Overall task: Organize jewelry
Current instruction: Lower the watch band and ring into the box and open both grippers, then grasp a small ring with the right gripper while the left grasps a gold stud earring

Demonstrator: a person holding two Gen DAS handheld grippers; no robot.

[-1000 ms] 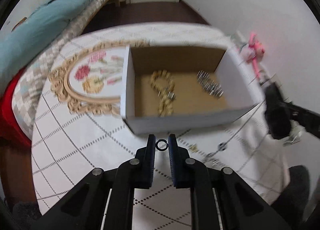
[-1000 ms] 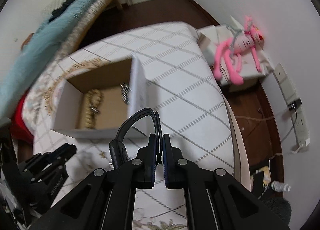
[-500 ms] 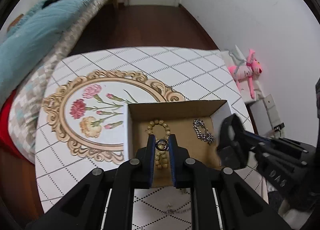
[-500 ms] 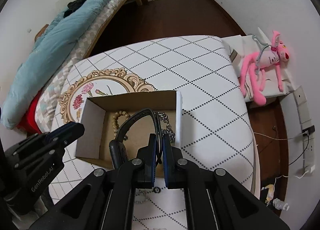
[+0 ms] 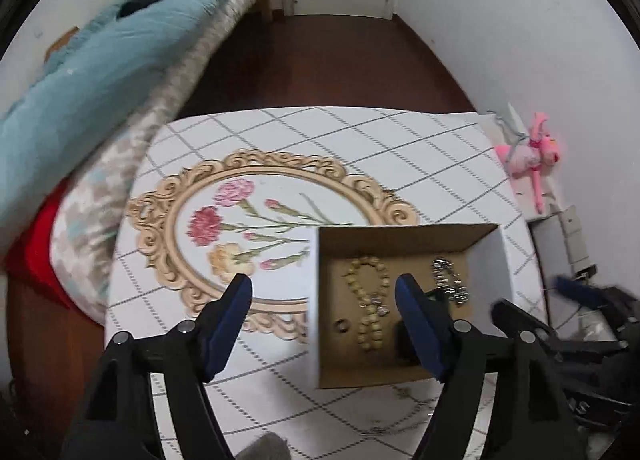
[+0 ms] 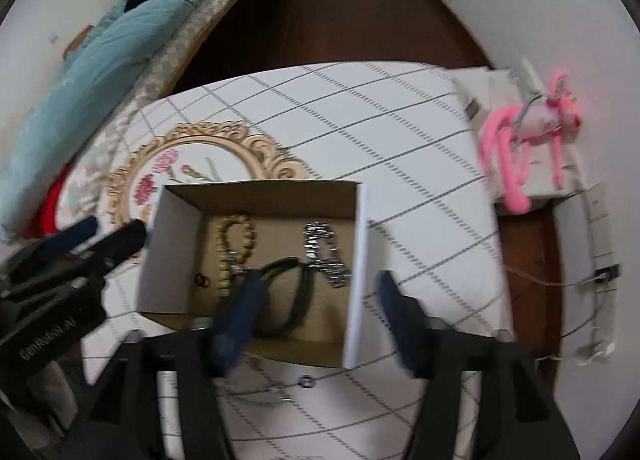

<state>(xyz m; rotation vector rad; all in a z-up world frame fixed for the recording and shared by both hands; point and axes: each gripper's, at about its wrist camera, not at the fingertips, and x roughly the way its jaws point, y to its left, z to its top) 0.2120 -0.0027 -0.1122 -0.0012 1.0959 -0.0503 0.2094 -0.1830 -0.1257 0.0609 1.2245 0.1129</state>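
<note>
An open cardboard box (image 5: 313,300) (image 6: 358,260) sits on the white patterned table. Inside lie a beaded bracelet (image 5: 370,312) (image 6: 236,248), a silver chain bracelet (image 5: 450,284) (image 6: 326,256), a small ring (image 5: 341,326) (image 6: 201,280) and a black band (image 6: 298,296). My left gripper (image 5: 324,300) is open and empty above the box's left wall. My right gripper (image 6: 316,292) is open and empty above the box's near right part. The left gripper also shows in the right wrist view (image 6: 80,244), and the right gripper in the left wrist view (image 5: 560,324).
A thin chain necklace (image 6: 260,392) and a small ring (image 6: 306,381) lie on the table in front of the box. The cloth has a floral oval print (image 5: 248,232). A bed (image 5: 100,59) stands at the left. A pink plush toy (image 6: 528,131) lies at the right, off the table.
Both grippers have opened. The ring from the left gripper and the black band from the right gripper now lie in the box.
</note>
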